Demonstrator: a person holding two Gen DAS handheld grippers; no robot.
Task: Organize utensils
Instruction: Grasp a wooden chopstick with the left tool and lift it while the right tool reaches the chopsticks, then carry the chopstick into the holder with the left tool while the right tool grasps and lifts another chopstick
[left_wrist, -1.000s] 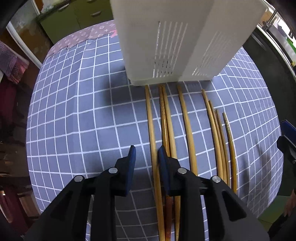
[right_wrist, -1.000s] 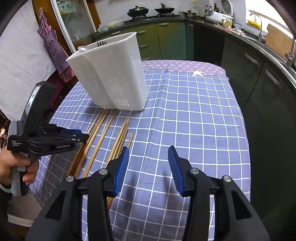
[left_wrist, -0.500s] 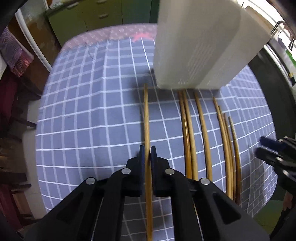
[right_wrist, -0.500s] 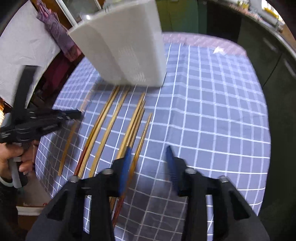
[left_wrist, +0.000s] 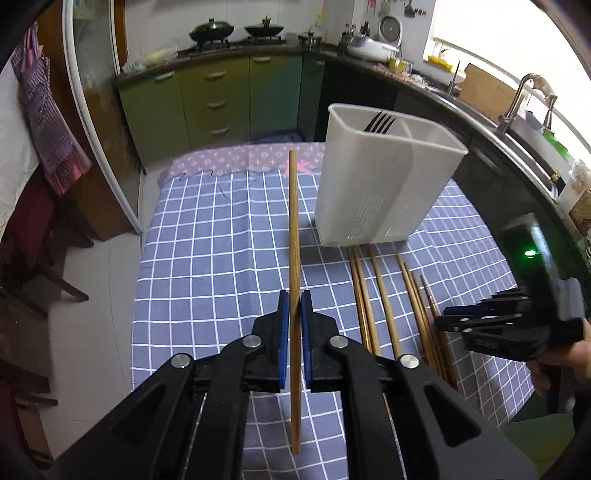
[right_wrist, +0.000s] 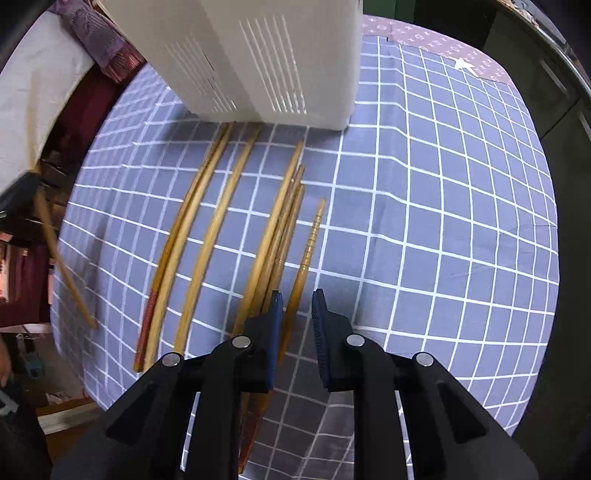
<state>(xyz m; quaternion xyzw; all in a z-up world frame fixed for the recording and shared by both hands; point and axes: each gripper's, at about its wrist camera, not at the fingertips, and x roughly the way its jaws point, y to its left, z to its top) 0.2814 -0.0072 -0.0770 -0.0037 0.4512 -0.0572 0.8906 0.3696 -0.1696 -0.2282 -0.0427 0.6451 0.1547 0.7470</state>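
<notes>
The left gripper (left_wrist: 294, 306) had its blue-padded jaws clamped on a single long bamboo chopstick (left_wrist: 294, 236), which it held in the air above the blue-grey checked tablecloth (left_wrist: 207, 236), pointing away toward the far end of the table. To the right of that raised stick stood the white slotted plastic utensil holder (left_wrist: 380, 184), upright on the cloth, with the tines of a dark metal fork (left_wrist: 380, 121) showing above its rim.

The remaining wooden chopsticks (right_wrist: 218, 218) lay on the cloth on the near side of the holder, roughly side by side, their far tips reaching close to its base. One at the left of the row had a reddish-brown end (right_wrist: 147, 325). At the right of the row lay a thinner chopstick with a ridged tip (right_wrist: 308, 254), a little apart from the others.

The right gripper (right_wrist: 297, 306) hung low over the near ends of that row, jaws apart with a narrow gap, and the ridged chopstick ran into that gap. I couldn't tell whether the pads touched it.
</notes>
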